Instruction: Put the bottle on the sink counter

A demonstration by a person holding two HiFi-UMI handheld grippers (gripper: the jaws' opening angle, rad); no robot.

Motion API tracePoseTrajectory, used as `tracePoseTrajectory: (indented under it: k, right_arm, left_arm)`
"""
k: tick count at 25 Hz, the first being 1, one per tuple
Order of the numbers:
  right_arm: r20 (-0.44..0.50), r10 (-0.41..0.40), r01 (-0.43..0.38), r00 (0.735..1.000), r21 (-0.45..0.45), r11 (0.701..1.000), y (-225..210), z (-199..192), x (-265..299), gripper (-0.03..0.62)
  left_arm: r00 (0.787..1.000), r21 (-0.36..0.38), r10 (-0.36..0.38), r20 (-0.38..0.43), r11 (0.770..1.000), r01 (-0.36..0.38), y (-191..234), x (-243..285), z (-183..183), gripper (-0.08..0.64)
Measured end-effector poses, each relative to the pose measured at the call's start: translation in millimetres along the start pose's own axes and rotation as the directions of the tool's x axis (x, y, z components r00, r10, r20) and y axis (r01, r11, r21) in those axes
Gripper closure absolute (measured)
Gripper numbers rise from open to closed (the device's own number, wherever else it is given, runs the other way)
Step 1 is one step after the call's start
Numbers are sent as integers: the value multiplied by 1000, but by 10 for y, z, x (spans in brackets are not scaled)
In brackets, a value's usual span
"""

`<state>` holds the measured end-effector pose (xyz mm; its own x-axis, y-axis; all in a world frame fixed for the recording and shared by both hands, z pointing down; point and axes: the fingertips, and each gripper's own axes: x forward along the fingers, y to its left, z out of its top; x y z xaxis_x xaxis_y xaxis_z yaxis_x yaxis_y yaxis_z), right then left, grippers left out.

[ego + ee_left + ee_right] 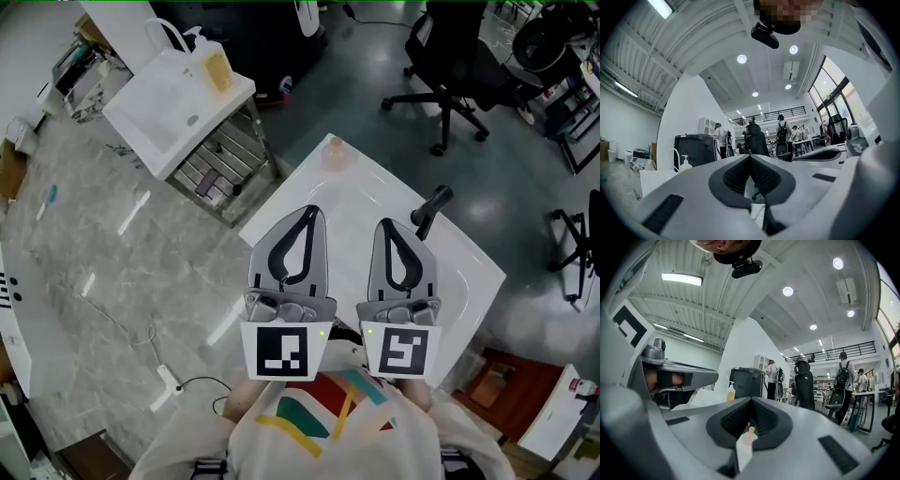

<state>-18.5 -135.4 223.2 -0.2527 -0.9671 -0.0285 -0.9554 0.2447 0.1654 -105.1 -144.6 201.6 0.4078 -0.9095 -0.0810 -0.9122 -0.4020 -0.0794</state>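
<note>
A small pale bottle [331, 153] with a pinkish cap stands at the far corner of the white table [469, 272] in front of me. In the right gripper view the bottle [745, 446] shows through the slot under the closed tips, some way off. The white sink counter [159, 112], with a faucet and a yellow soap dispenser [217, 67], stands further off at the upper left. My left gripper [312, 210] and right gripper [385, 225] hover side by side over the table, both shut and empty. The jaw tips meet in the left gripper view [750, 156] and in the right gripper view [751, 399].
A black lever-shaped object [431, 208] lies on the table to the right of my right gripper. A wire rack [220, 164] sits under the sink counter. A black office chair [448, 56] stands beyond the table. A cable and power strip [169, 378] lie on the floor at left.
</note>
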Motion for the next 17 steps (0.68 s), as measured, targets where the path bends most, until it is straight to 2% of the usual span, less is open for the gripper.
tracePoseTrajectory:
  k: [17]
  right_arm:
    - [20,8,-7,1000,-13,1000,119,77,-142,580]
  left_arm:
    - [1000,-18,31,-2,999,-31,64,-184,0,541]
